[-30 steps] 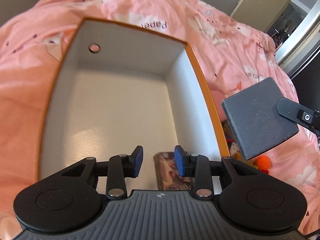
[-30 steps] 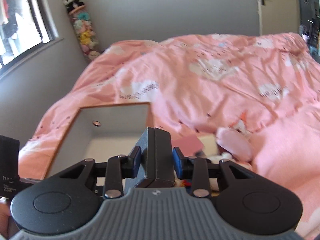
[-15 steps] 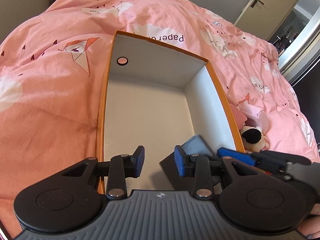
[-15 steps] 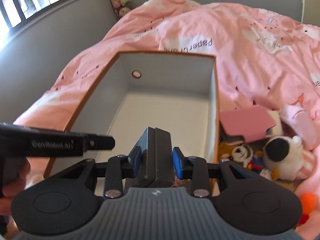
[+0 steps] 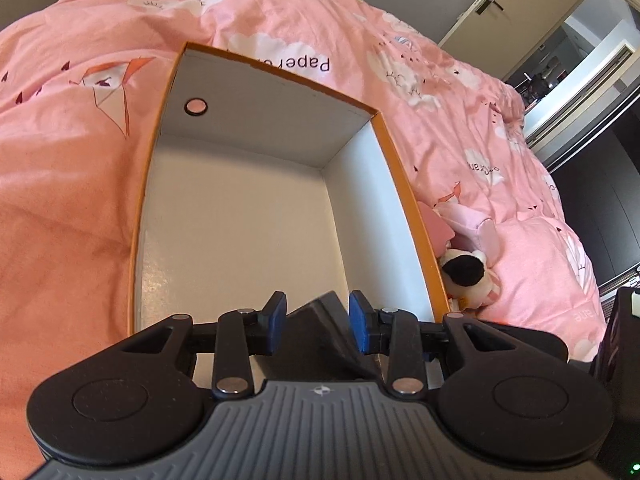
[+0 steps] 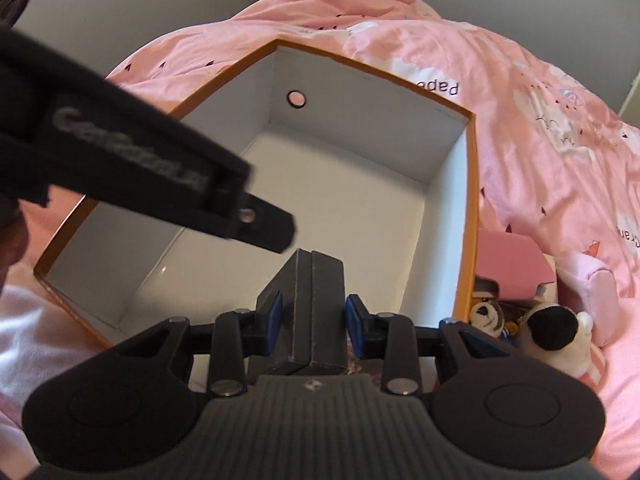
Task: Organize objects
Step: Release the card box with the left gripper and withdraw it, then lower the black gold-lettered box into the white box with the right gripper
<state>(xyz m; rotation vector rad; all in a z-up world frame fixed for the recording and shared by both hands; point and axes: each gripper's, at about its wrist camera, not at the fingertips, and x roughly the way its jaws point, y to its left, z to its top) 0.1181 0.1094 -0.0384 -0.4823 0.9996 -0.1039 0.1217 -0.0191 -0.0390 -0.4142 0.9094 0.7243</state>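
Dark grey and flat, the hard rectangular case sits clamped on edge between my right gripper pads, low over the near end of the orange-rimmed white cardboard box — placing is the step in hand. My left gripper hovers parted, holding nothing. Next I'd lower the case and release it. Plush toys wait on the pink duvet, just beside the box.
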